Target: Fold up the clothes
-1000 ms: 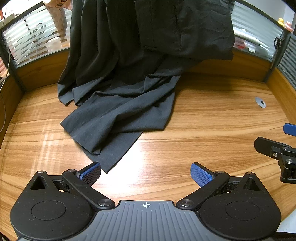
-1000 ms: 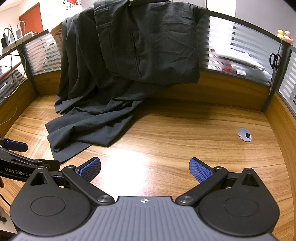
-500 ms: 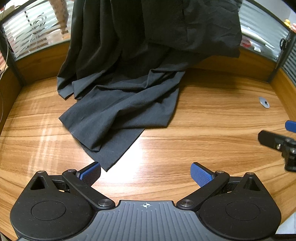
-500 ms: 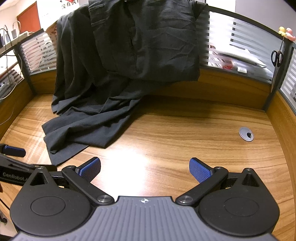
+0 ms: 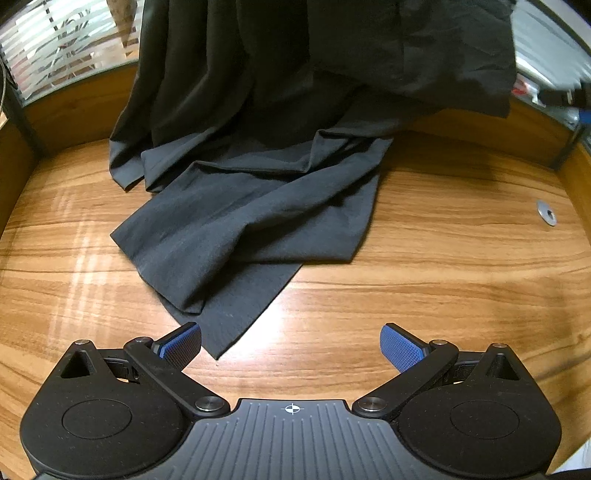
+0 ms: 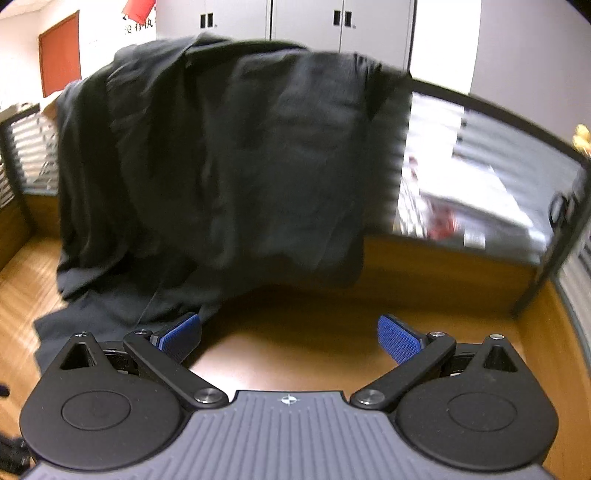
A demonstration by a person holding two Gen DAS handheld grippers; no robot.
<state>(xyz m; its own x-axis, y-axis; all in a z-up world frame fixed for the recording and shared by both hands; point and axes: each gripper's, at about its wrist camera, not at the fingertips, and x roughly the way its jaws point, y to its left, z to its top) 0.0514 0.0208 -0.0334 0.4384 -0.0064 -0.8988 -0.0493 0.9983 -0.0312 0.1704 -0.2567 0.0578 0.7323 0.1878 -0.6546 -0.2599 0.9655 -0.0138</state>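
Wooden desk (image 5: pixel 424 302) is filling the foreground of both wrist views, its grain glossy with a bright reflection just ahead of the left gripper (image 5: pixel 291 347), which is hovering low with its blue pads spread wide and nothing between them. The right gripper (image 6: pixel 290 338) is likewise gaping and empty, pointing higher, and its view is smeared with motion blur.

Just beyond the left gripper, the dark trousers (image 5: pixel 251 221) are lying with one leg trailing across the desk, a pointed hem corner nearly reaching the left pad. Farther back the cloth is climbing the partition (image 6: pixel 461 177) and hanging over its top edge, waistband part draped there (a pocket seam may be showing, though blur makes that uncertain).

As a judgement, the risk is sitting in that drape: pulling on the hem alone could be dragging the whole garment off the partition in a heap, bunching the layered legs instead of laying them flat. Pinching only the upper layer at the corner would be letting the lower one slide away.

Farther right, a small metal grommet (image 5: pixel 546 212) is sitting in the desk. Behind the striped glass panels, pale cabinets (image 6: pixel 306 22) and a red-brown door (image 6: pixel 59 51) are closing off the room.
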